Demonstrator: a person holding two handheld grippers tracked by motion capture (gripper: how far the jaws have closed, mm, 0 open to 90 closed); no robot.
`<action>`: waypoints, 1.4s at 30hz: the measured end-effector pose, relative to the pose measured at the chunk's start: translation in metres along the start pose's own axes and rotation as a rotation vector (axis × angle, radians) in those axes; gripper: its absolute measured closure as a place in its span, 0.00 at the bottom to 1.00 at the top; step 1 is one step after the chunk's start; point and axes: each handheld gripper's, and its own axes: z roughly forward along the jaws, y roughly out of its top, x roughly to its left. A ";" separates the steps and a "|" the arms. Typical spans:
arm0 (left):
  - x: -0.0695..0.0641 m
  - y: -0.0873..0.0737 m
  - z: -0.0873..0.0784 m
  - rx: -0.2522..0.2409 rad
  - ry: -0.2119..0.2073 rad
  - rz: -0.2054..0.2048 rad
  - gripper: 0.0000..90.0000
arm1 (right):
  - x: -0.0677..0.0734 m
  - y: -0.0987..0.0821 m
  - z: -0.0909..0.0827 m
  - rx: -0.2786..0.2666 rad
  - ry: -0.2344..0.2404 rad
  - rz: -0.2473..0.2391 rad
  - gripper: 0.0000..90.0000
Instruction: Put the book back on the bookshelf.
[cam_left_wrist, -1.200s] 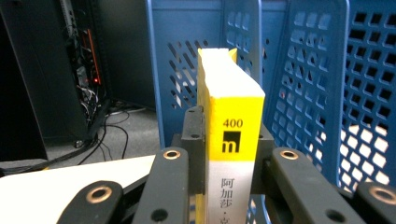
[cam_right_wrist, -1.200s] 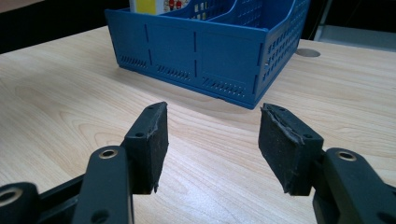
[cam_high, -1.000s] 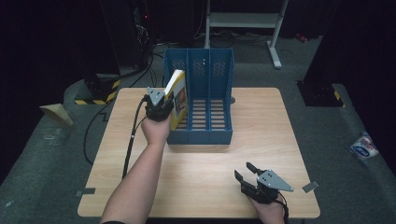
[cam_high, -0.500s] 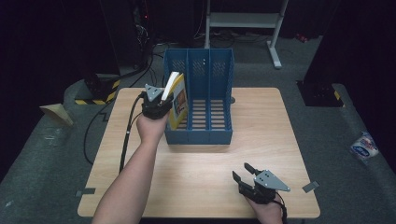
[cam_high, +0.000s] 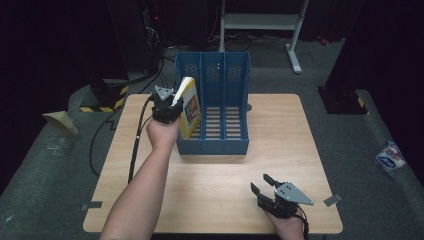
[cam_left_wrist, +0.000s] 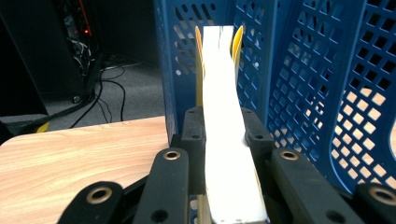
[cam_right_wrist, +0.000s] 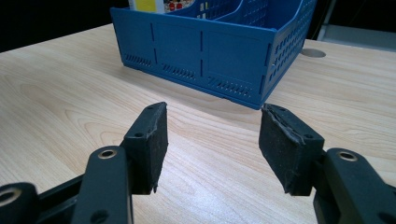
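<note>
**Book held at the blue rack**

The left gripper is clamped on a book, its jaws having just tightened on the white page edges. The yellow-covered book tilts in the left-hand slot of a blue rack, its top above the rack's low front wall. The rack stands on a wooden table, towards the far side. The right gripper rests near the table's near edge, well apart from the rack, its jaws apart and holding nothing.
</note>
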 end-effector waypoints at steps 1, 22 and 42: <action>0.000 0.000 0.000 -0.004 0.004 0.001 0.84 | 0.000 0.000 0.000 -0.001 0.000 0.001 0.47; -0.001 0.013 0.034 -0.048 0.109 -0.036 0.85 | -0.004 0.000 -0.002 -0.008 0.000 0.020 0.47; -0.005 -0.012 0.031 -0.031 0.064 -0.030 0.71 | 0.000 -0.001 0.001 -0.001 0.017 0.022 0.47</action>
